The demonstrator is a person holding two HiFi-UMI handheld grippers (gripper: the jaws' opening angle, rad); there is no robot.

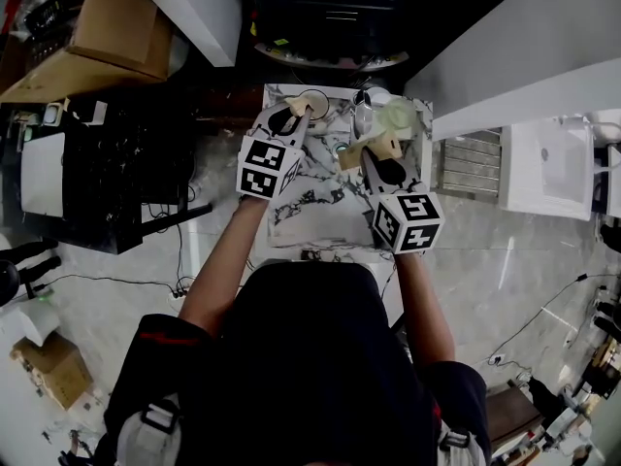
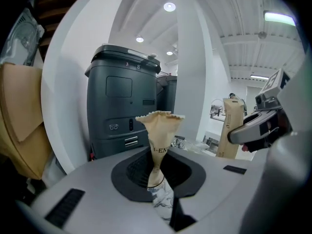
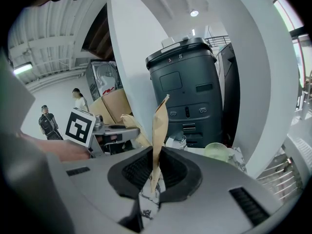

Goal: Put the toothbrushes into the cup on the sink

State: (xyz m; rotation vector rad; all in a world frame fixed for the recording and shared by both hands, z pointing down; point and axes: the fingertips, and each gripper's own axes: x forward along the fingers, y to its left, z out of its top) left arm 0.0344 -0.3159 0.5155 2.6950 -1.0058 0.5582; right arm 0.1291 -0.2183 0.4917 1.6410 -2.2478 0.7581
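Observation:
Each gripper holds a tan paper-wrapped toothbrush upright over the marble sink counter [image 1: 312,214]. My left gripper [image 1: 294,121] is shut on the lower part of its packet [image 2: 160,130], whose crimped top flares above the jaws [image 2: 158,177]. The right gripper [image 1: 375,155] is shut on a second packet [image 3: 159,130], seen edge-on between its pads [image 3: 155,172]. A pale green cup [image 3: 216,151] stands on the counter just beyond and right of the right gripper, also visible from the head view as the cup [image 1: 396,116]. The two grippers are side by side, a short way apart.
A dark grey machine [image 2: 123,106] stands behind the counter, between white partitions. Cardboard boxes [image 1: 109,29] sit at the far left. A metal grate [image 1: 471,165] lies right of the counter. Cables trail over the floor [image 1: 146,282]. Two people stand far off at left [image 3: 48,123].

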